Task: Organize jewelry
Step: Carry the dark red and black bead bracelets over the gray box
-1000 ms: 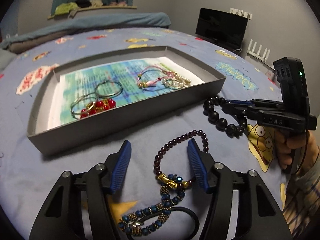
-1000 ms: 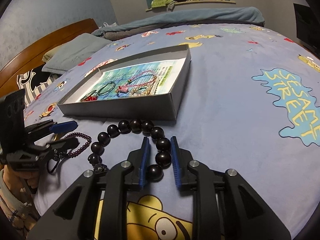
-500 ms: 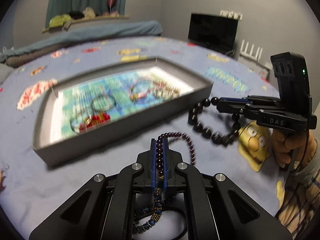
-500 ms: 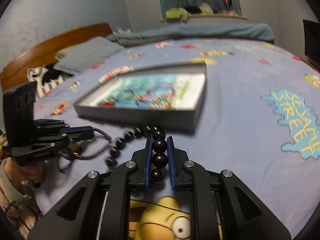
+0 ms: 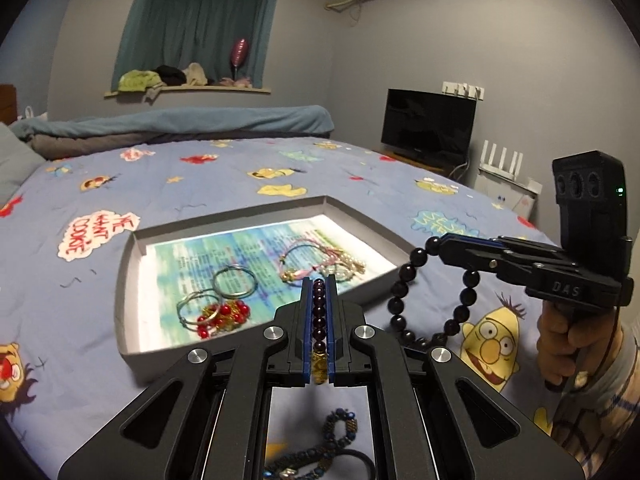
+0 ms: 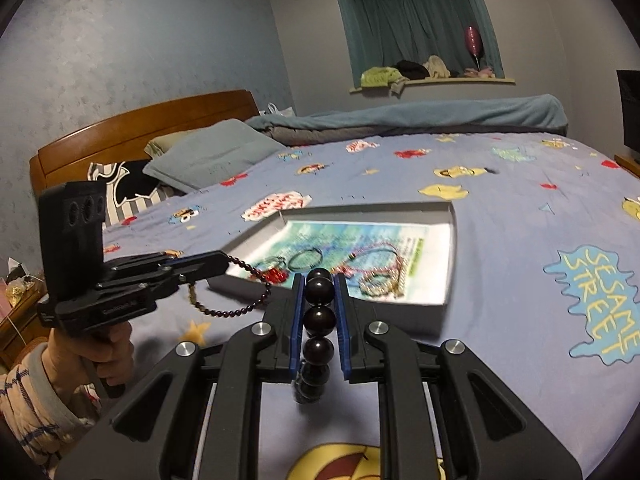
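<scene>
My left gripper [image 5: 319, 280] is shut on a dark purple small-bead bracelet [image 5: 319, 312] and holds it lifted above the bed, just short of the grey tray [image 5: 128, 280]. In the right wrist view this bracelet [image 6: 240, 308] hangs from the left gripper [image 6: 224, 260]. My right gripper [image 6: 319, 278] is shut on a large black bead bracelet [image 6: 319, 318], lifted in the air; it hangs as a loop [image 5: 400, 292] in the left wrist view. The tray holds silver hoops [image 5: 234, 283], a red bead piece [image 5: 222, 316] and pink and pearl bracelets [image 5: 320, 260].
A blue and gold bead bracelet [image 5: 340, 432] with a black hair tie lies on the bedspread under my left gripper. The tray's near wall [image 6: 400, 316] stands in front of both grippers. Pillows [image 6: 208, 156] and a wooden headboard are far left; a TV [image 5: 428, 124] is far right.
Both grippers closed on their bracelets, then rose from the bedspread. The bracelets now hang in the air, lifted to about tray height.
</scene>
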The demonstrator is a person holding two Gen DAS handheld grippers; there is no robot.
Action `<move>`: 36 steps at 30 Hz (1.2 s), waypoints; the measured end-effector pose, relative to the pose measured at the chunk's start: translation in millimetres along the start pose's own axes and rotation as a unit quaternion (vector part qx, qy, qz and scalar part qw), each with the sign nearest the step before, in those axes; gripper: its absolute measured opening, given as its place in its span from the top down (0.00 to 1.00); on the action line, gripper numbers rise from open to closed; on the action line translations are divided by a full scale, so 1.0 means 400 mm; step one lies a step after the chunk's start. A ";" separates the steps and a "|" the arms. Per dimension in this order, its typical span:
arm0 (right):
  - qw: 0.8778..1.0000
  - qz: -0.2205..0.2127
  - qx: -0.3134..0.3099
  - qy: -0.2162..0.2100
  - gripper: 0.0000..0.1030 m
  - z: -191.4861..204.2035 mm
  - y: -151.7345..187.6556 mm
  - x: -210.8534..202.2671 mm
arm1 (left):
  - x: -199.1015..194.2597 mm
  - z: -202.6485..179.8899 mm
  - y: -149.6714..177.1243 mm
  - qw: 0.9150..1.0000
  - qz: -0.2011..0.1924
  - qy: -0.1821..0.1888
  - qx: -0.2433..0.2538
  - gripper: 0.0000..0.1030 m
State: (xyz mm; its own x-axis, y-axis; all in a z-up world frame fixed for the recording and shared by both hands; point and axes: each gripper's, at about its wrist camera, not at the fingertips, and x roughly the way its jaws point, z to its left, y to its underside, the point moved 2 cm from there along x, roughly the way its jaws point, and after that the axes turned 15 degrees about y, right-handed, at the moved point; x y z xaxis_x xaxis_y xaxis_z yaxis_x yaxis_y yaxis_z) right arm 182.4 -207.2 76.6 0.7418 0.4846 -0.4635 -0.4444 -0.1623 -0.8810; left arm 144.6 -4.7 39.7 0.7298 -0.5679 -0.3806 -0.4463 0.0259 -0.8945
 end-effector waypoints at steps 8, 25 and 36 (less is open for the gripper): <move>1.000 -0.018 -0.002 -0.007 0.86 0.028 -0.029 -0.008 | 0.002 0.016 -0.012 1.000 -0.008 -0.011 -0.003 0.94; 0.998 -0.056 0.006 -0.007 0.86 0.057 -0.138 0.012 | -0.005 0.080 -0.075 0.998 -0.049 -0.025 -0.012 0.94; 0.999 -0.051 0.018 -0.007 0.86 0.055 -0.192 0.099 | 0.037 0.141 -0.093 0.997 -0.049 -0.046 -0.034 0.94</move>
State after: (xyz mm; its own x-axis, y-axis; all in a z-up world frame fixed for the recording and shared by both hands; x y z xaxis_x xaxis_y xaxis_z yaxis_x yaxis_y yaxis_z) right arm 234.8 -156.5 127.9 0.7769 0.5091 -0.3704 -0.3853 -0.0807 -0.9192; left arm 201.2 32.4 54.0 0.8144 -0.4876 -0.3146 -0.4024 -0.0840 -0.9116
